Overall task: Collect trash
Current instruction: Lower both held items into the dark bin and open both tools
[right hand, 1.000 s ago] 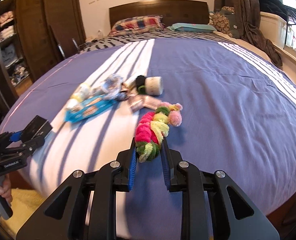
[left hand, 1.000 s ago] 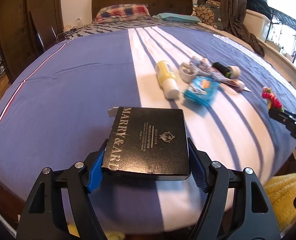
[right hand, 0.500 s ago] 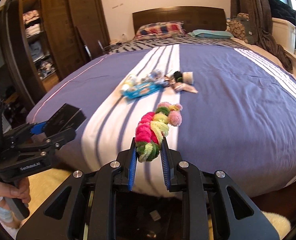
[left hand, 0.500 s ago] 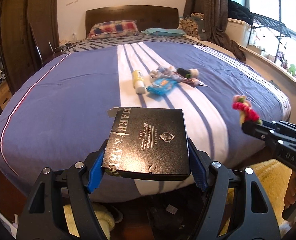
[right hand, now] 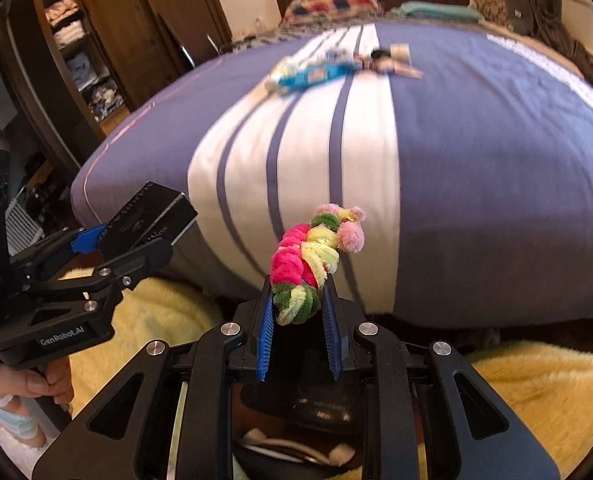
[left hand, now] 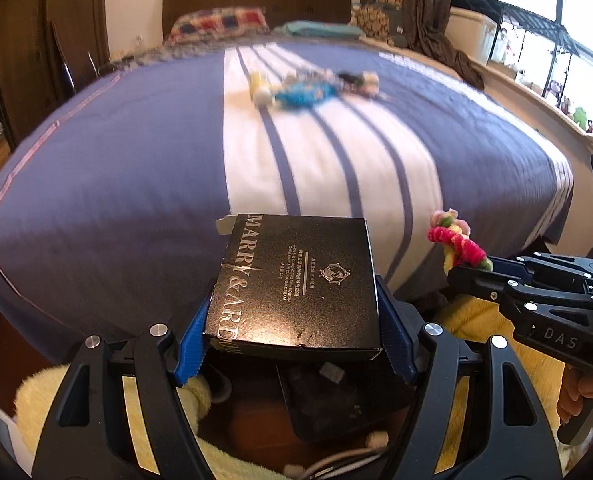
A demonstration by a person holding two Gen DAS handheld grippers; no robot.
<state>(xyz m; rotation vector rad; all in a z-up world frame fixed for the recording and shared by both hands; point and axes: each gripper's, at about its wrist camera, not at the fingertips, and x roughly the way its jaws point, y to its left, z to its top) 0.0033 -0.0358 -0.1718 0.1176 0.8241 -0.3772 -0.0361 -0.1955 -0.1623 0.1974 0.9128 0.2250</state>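
In the left wrist view, the left gripper [left hand: 292, 344] is seen with its fingers [left hand: 192, 340] spread wide and pinching a flat black box [left hand: 296, 284] by its two side edges; the box is lettered in silver and is held roughly level, beyond the foot edge of the bed [left hand: 136, 160] and over the floor. Below the box, a dark bin [left hand: 324, 404] with small scraps in it is visible on the floor, flanked by a yellow fluffy rug [left hand: 476, 320]. At the right of this view the right gripper [left hand: 468, 268] is noted, carrying a pink and yellow fuzzy braid [left hand: 458, 246], with part of a hand [left hand: 576, 396] on its handle. Further items remain on the bed's white striped band toward the headboard: a yellow bottle [left hand: 258, 88] and a blue packet [left hand: 304, 94], both blurred, with other pieces beside them that cannot be identified. In the right wrist view, the right gripper [right hand: 298, 312] is seen with its fingers [right hand: 265, 320] set narrowly and pinching the lower, green end of the fuzzy braid [right hand: 308, 260], which stands up and away from them, off the foot edge of the bed [right hand: 496, 160]. A dark bin [right hand: 316, 396] is observed directly beneath these fingers. At the left of this view the left gripper [right hand: 136, 236] is recorded holding the black box [right hand: 148, 216], a hand [right hand: 36, 384] gripping its handle.
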